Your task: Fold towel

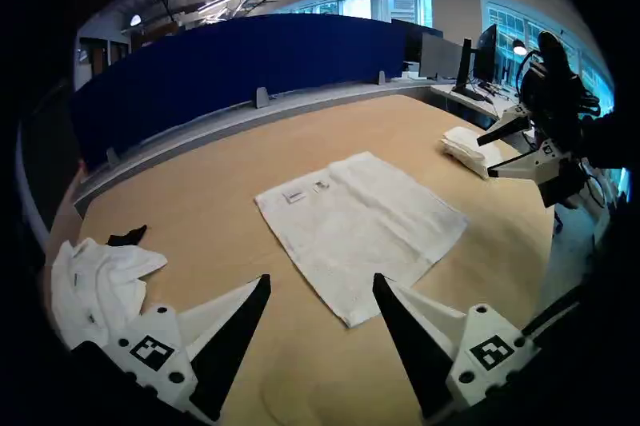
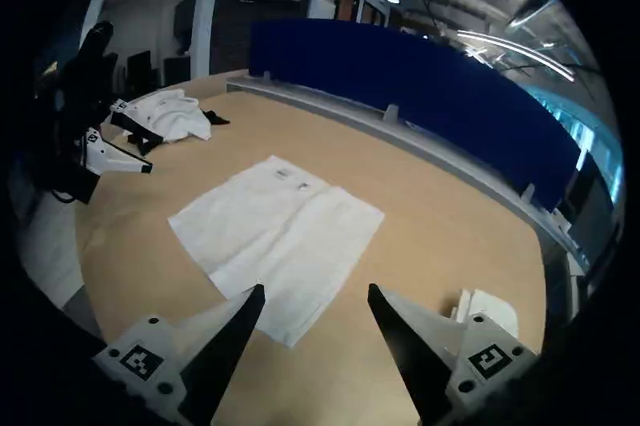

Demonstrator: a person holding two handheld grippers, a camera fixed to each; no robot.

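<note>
towel [image 1: 360, 226]: spread flat on counter [image 1: 224, 178] | left gripper [image 1: 320, 277]: wide apart, empty, near towel edge | right gripper [image 2: 314, 288]: wide apart, empty, near towel corner

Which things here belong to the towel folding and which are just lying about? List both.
Job: spread towel; left gripper; right gripper, both open.
Lying about: crumpled white cloths; folded towel; small black item; blue partition.

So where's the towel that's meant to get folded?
The towel lies flat in the middle of the table, in the left gripper view, between a crumpled cloth at left and a folded stack at right.
</note>
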